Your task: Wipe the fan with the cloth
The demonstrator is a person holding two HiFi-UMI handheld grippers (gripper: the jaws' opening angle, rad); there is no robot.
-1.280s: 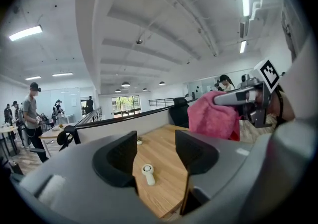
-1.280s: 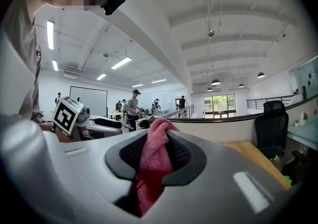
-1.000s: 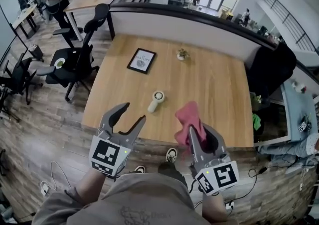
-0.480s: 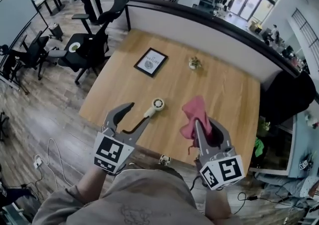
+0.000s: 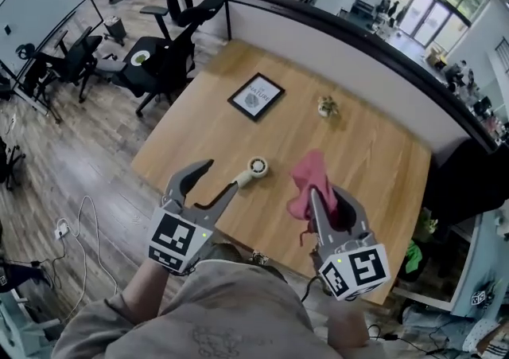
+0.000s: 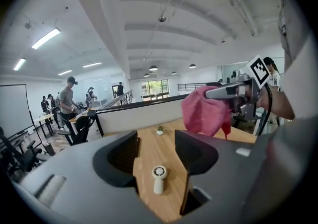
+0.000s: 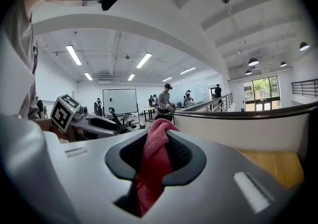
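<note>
A small white handheld fan (image 5: 254, 169) lies flat on the wooden table (image 5: 362, 160), handle toward me. My left gripper (image 5: 219, 177) is open and empty, held above the table's near edge just short of the fan. In the left gripper view the fan (image 6: 159, 178) shows through the gap between the jaws, farther ahead. My right gripper (image 5: 325, 199) is shut on a pink cloth (image 5: 308, 181), which bunches up above its jaws to the right of the fan. In the right gripper view the cloth (image 7: 154, 161) fills the gap between the pads.
A black picture frame (image 5: 256, 96) and a small potted plant (image 5: 326, 106) sit farther back on the table. A low wall with a dark rail (image 5: 342, 39) runs behind it. Office chairs (image 5: 171, 55) stand at the left, and a cable (image 5: 79, 222) lies on the floor.
Both grippers have come forward over the table's near edge. The left jaws now stand close to the fan's handle. The cloth stays gripped in the right gripper.
</note>
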